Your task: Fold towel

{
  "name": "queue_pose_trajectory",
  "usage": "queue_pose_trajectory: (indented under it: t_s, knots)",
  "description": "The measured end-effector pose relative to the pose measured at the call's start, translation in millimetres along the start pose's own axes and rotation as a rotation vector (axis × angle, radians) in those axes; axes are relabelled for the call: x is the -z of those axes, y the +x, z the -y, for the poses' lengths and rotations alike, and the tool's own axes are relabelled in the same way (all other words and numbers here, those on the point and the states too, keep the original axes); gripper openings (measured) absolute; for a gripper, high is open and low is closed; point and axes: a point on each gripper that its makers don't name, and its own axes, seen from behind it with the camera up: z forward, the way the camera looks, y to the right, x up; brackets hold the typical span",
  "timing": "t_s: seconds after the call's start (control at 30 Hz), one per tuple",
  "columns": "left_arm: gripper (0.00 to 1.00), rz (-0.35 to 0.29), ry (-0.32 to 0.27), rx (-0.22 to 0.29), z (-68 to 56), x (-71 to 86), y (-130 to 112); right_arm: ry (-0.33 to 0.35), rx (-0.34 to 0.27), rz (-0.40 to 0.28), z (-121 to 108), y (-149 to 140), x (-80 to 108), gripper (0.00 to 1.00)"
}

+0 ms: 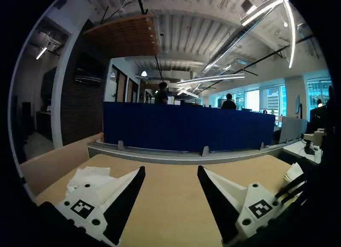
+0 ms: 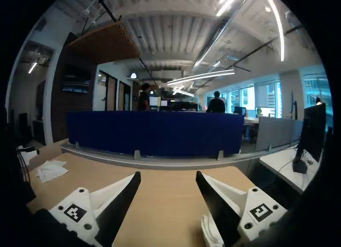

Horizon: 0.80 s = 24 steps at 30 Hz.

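A crumpled white towel [image 1: 90,177] lies on the wooden table [image 1: 170,204], to the left of my left gripper [image 1: 171,167] and partly behind its left finger. That gripper is open with nothing between its fingers. In the right gripper view the same kind of white towel [image 2: 51,169] lies far left on the table [image 2: 166,204]. My right gripper [image 2: 168,173] is open and holds nothing. A stack of white folded cloth [image 2: 209,230] lies low beside its right finger, partly hidden. More white cloth [image 1: 294,172] shows at the right, behind black cables.
A blue partition [image 1: 183,125] on a grey rail closes the table's far edge. People stand behind it. A side desk with a dark monitor [image 2: 313,132] lies to the right. A dark shape with cables [image 2: 19,170] sits at the left edge.
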Motion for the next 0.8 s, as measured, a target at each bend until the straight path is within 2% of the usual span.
queue_pose_trajectory:
  t_s: [0.47,0.8]
  knots:
    - [0.91,-0.049,-0.004,-0.025,10.1,-10.4,-42.7,0.014,0.011,-0.012,28.0,-14.8,-2.7,1.00]
    - [0.90,-0.071,0.021,-0.057,21.9,-12.0,-78.8,0.005,0.030,-0.014,24.3,-28.3,-15.5,1.00]
